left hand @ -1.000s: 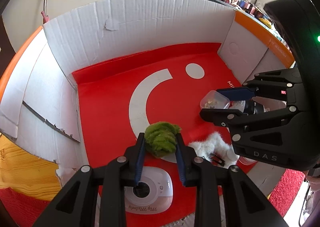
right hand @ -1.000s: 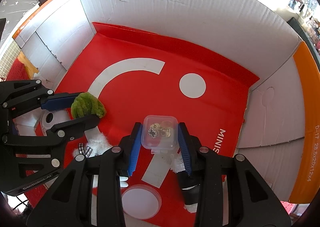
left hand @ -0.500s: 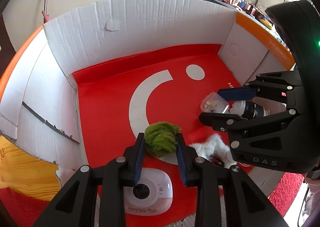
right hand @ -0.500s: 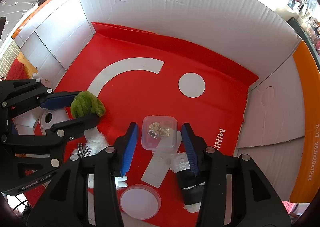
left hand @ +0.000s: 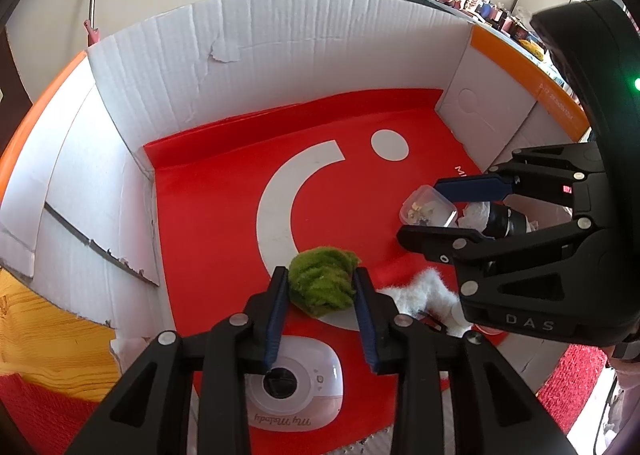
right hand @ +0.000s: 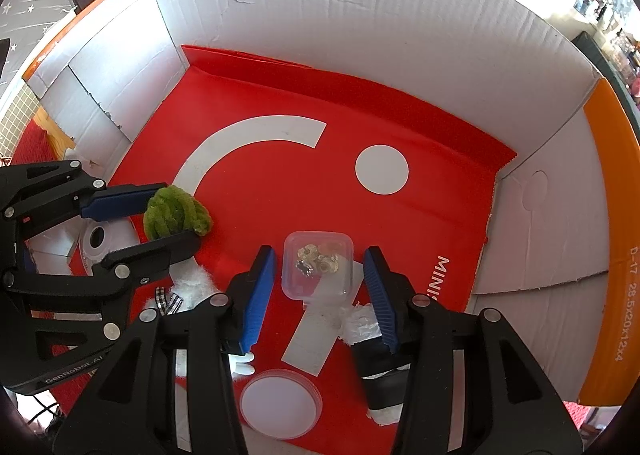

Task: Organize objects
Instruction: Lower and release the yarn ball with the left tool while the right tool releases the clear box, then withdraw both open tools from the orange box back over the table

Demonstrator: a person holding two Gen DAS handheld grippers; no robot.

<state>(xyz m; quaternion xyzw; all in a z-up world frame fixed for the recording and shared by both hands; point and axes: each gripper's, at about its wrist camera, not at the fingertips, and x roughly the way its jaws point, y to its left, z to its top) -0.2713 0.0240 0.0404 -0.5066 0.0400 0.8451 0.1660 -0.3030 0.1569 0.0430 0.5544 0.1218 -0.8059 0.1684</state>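
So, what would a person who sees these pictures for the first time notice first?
Probably the bright red sheet with a white arc and dot that lines the white cardboard box. On it, a fuzzy green yarn ball sits between the left gripper's blue fingers, and a small clear plastic container lies between the right gripper's open fingers.

both grippers (left hand: 320, 291) (right hand: 318, 283) pointing down, jaws just opening

Bright daylight, blown-out glare at upper right, soft shadows, sharp focus; strong fisheye bending, dark vignetted corners

Red box floor (right hand: 280, 191) carries green fuzzy ball (right hand: 176, 215), clear container (right hand: 318, 265)
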